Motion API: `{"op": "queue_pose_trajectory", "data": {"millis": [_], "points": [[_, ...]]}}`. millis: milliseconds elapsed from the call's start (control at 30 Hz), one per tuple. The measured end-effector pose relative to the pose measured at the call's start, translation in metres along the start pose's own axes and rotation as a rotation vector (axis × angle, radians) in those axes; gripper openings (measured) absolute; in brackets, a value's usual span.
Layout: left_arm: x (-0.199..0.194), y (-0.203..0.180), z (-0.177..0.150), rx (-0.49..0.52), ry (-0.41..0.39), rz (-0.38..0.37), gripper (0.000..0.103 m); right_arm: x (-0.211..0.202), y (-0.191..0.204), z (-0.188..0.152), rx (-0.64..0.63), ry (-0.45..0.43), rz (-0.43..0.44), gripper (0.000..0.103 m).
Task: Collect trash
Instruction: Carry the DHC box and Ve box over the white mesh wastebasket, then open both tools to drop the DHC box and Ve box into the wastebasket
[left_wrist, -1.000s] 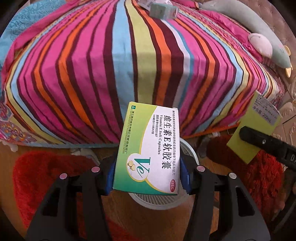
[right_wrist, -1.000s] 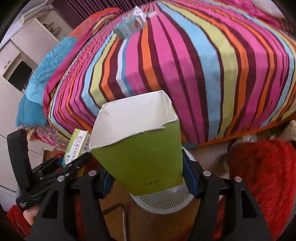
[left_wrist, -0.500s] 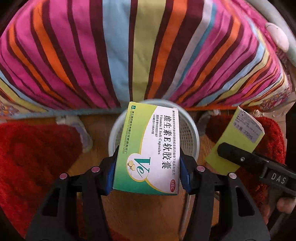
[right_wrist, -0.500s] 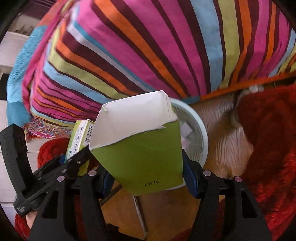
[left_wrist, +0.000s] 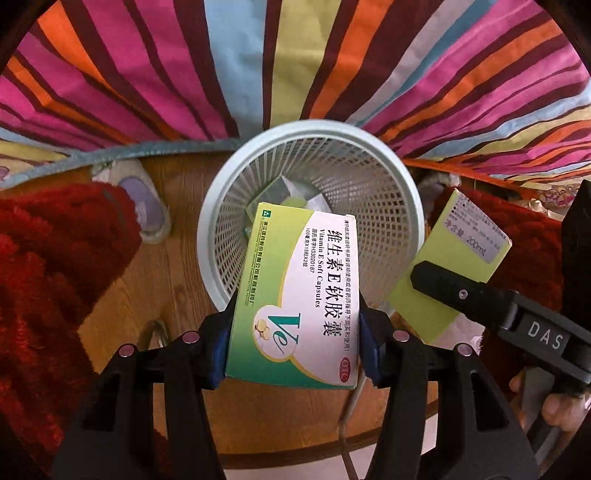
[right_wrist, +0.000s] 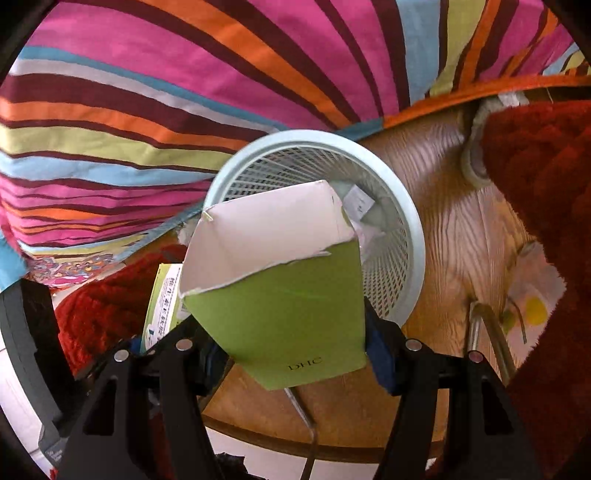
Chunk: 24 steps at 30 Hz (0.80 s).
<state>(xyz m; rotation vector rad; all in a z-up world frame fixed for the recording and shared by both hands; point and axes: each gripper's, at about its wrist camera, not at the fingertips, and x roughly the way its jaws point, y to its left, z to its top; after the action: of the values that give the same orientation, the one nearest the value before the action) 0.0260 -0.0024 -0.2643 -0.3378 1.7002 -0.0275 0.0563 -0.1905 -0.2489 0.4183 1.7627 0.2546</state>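
Striped bedspread (left_wrist: 258, 55) hangs right behind the white mesh bin (left_wrist: 406, 177) on the wood floor. Left claw (left_wrist: 295, 332) is clamped on a vitamin E box (left_wrist: 299, 288), right claw (right_wrist: 291, 343) on a torn green carton (right_wrist: 280, 295), both poised over the bin's mouth, looks ready to drop.

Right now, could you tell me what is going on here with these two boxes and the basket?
A person is collecting trash with two handheld grippers. The left gripper is shut on a vitamin E box, and the right gripper is shut on an open green DHC carton. Both are held above the white mesh wastebasket, which stands on the wooden floor by the striped bedspread and already holds some scraps. Neither box has been dropped yet.
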Motion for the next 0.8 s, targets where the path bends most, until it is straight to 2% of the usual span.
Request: {"op": "queue_pose_trajectory", "data": {"millis": [233, 267, 300, 333, 367, 433, 600, 700, 800], "points": [[0.015, 0.000, 0.001, -0.011, 0.060, -0.005, 0.055, 0.013, -0.007, 0.003, 0.027, 0.043, -0.006, 0.061], [0.016, 0.000, 0.001, -0.017, 0.069, -0.006, 0.056, 0.015, -0.007, 0.003, 0.027, 0.049, -0.015, 0.063], [0.019, 0.002, 0.001, -0.023, 0.083, 0.004, 0.057, 0.017, -0.006, 0.003, 0.027, 0.051, -0.024, 0.072], [0.022, 0.003, 0.001, -0.025, 0.098, 0.018, 0.071, 0.020, -0.006, 0.003, 0.028, 0.056, -0.050, 0.077], [0.023, 0.004, 0.001, -0.026, 0.102, 0.018, 0.081, 0.021, -0.006, 0.004, 0.034, 0.053, -0.070, 0.081], [0.022, 0.004, 0.001, -0.025, 0.098, 0.008, 0.081, 0.022, -0.007, 0.004, 0.049, 0.050, -0.074, 0.081], [0.014, 0.002, 0.002, -0.018, 0.058, 0.001, 0.081, 0.014, -0.010, 0.005, 0.054, 0.007, -0.068, 0.081], [-0.002, 0.002, 0.002, -0.021, -0.016, -0.016, 0.081, 0.001, -0.004, 0.004, 0.030, -0.041, -0.067, 0.081], [-0.022, 0.003, 0.001, -0.026, -0.109, -0.030, 0.082, -0.028, 0.004, 0.000, -0.029, -0.167, -0.049, 0.081]]}}
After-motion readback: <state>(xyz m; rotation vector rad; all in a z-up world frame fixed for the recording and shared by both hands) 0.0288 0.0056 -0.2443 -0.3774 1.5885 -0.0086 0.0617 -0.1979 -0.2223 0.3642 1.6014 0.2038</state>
